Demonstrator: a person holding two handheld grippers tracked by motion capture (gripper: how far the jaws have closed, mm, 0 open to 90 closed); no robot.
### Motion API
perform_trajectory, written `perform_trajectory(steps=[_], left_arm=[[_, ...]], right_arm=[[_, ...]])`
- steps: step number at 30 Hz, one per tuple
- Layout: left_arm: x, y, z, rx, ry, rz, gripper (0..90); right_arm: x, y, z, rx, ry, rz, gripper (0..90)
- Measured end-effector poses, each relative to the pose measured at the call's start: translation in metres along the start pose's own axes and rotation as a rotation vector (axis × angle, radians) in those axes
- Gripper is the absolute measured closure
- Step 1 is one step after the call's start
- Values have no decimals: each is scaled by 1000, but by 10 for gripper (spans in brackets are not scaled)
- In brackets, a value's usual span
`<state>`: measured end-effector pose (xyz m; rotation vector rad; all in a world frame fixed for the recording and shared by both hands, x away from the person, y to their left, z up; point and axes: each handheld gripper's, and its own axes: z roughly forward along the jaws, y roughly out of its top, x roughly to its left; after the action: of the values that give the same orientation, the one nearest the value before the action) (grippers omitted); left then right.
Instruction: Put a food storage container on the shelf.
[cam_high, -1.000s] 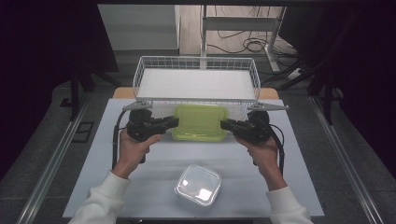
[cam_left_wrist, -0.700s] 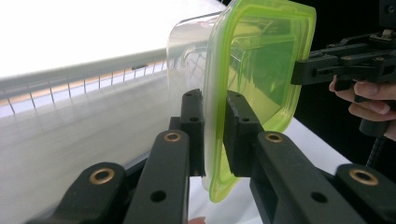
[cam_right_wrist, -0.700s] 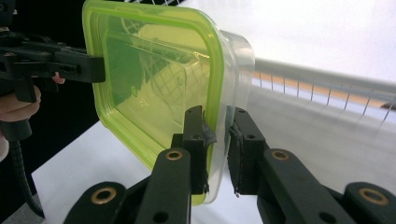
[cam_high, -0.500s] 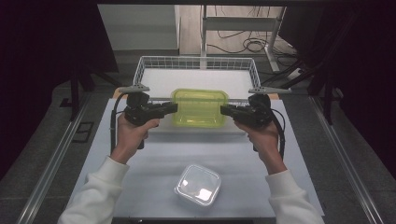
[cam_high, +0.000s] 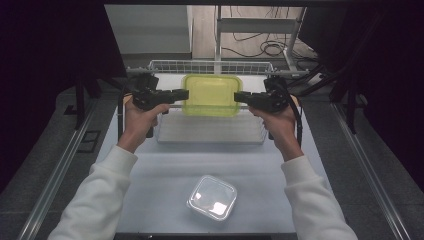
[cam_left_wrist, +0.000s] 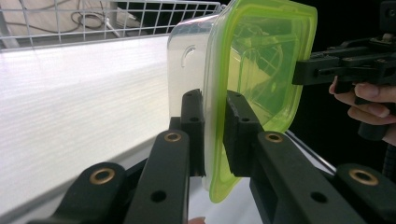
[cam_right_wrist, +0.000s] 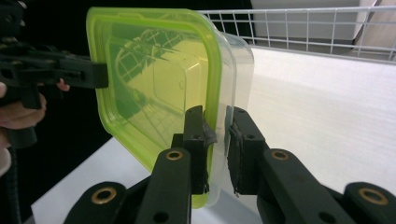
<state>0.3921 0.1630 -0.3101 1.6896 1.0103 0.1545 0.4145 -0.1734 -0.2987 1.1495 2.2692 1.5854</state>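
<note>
Two grippers carry a green-lidded box (cam_high: 211, 95) level above the wire basket (cam_high: 210, 131), one at each end. The left gripper (cam_high: 181, 94) has its jaws clamped on the lid's rim at one short side (cam_left_wrist: 215, 135); the right gripper (cam_high: 242, 96) pinches the opposite rim (cam_right_wrist: 215, 140) in the same way. The box hangs in the air over the basket's far half, clear of its white floor (cam_left_wrist: 79, 93). A second, clear box (cam_high: 212, 197) sits on the table (cam_high: 150, 190) near the person, well apart. To finish well, both hands should descend together and keep the box flat, since a tilt could slip the thin rim from either grip. How far the box sits above the floor is hard to judge here, so a slow descent seems wise, jaws opening only once the base rests.
</note>
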Motion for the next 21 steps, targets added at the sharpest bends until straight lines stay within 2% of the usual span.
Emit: perform_trajectory(steps=[2,6,12,15,17,21], left_arm=[[5,4,2,3,-4,-11,798],[11,10,6,9,-4,-26,798],[23,19,17,49,-6,-52,797],[30,23,21,56,-17,-84,797],[32,25,21,57,-21,-91,797],[43,26,29,74,-44,-141,798]], right_arm=[[-5,6,4,6,10,22,784],[-9,12,10,10,7,30,784],[-24,16,21,26,15,76,786],[-30,19,25,30,24,100,786],[-32,22,26,29,30,115,785],[-35,27,30,48,29,139,785]])
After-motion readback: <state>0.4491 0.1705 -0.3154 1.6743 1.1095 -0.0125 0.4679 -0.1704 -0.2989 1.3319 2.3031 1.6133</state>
